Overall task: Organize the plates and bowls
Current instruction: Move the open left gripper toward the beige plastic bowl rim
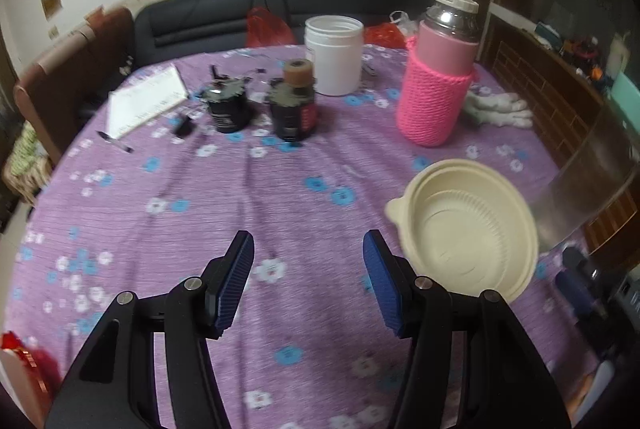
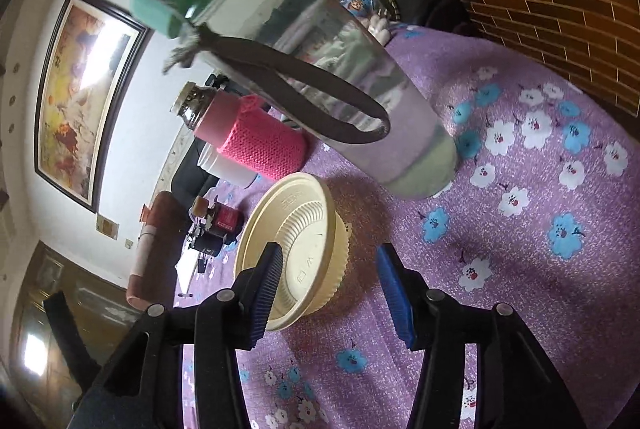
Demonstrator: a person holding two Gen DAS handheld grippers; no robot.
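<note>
A cream plastic bowl [image 1: 468, 233] with a ribbed inside and a small rim tab stands on the purple flowered tablecloth [image 1: 240, 197], right of my left gripper [image 1: 308, 241]. That gripper is open over bare cloth with nothing between its blue pads. In the right wrist view the same bowl [image 2: 304, 229] lies just ahead. My right gripper [image 2: 329, 257] is open, its left finger [image 2: 264, 289] overlapping the bowl's rim and its right finger clear of the bowl. Neither pad presses on it.
A clear bottle with a green cap [image 2: 320, 69] stands just beyond the bowl. A pink knit-sleeved flask [image 1: 436, 97], a white jar [image 1: 334, 55], two dark cans [image 1: 292, 113], a notepad [image 1: 148, 101], a pen and a white glove [image 1: 500, 109] lie farther back.
</note>
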